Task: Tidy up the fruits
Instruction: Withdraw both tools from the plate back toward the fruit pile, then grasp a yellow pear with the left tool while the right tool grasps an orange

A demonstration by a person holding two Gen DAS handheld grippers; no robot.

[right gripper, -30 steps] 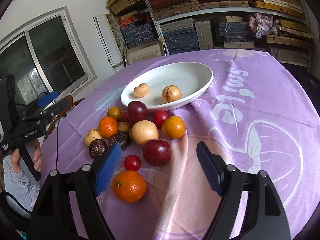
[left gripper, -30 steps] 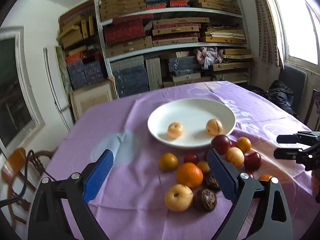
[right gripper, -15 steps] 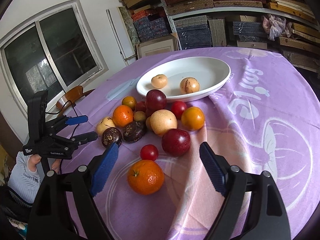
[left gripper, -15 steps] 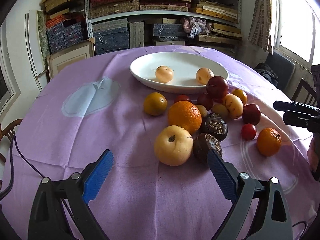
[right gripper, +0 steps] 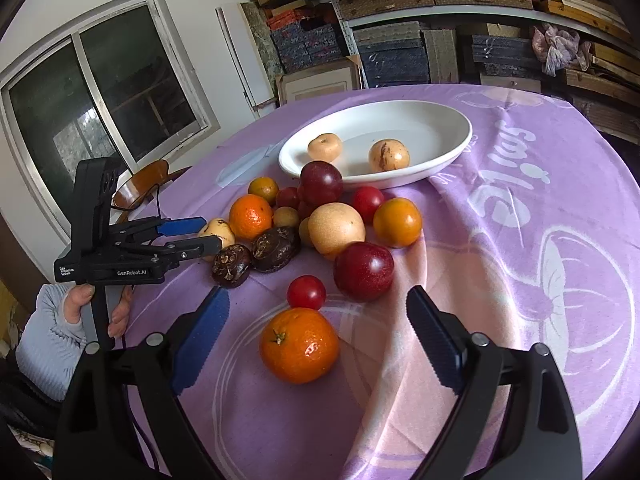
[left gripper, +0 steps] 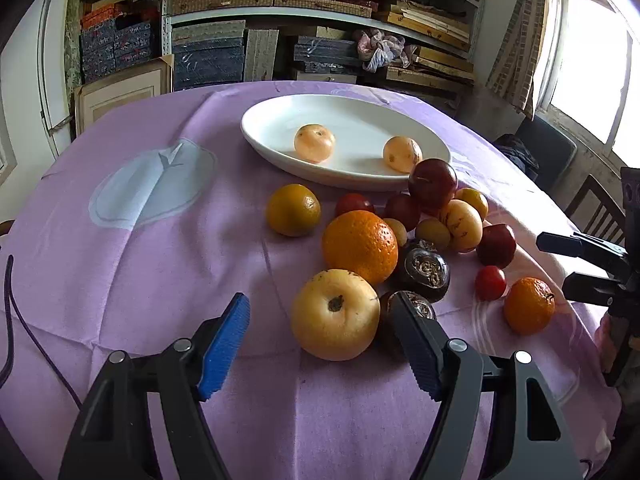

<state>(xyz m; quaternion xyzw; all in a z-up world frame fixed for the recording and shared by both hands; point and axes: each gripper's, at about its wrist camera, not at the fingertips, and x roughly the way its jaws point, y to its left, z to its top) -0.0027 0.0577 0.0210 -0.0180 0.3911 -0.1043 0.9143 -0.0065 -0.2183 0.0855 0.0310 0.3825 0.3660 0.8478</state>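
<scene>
A white plate (left gripper: 276,156) (right gripper: 448,160) on the purple cloth holds two pale fruits. In front of it lies a heap of several fruits: a big orange (left gripper: 360,246), dark plums, two brown wrinkled fruits. Nearest in the left wrist view is a yellow apple (left gripper: 335,314) (right gripper: 218,230). My left gripper (left gripper: 320,340) (right gripper: 204,234) has its jaws closing, with the apple between the fingertips and the pads clear of it. A tangerine (right gripper: 299,345) (left gripper: 529,306) lies between the jaws of my right gripper (right gripper: 318,336) (left gripper: 552,258), which are opening and do not touch it.
A cherry tomato (right gripper: 306,292) and a red plum (right gripper: 363,271) lie just beyond the tangerine. A person's hand (right gripper: 78,304) holds the left gripper. A dark cable (left gripper: 24,320) crosses the cloth at the left. Loaded shelves (left gripper: 320,20) stand behind the table, a chair (right gripper: 144,184) beside it.
The left gripper has sunk and come close to the yellow apple, and its jaws have narrowed around it. The right gripper's jaws have widened around the tangerine.
</scene>
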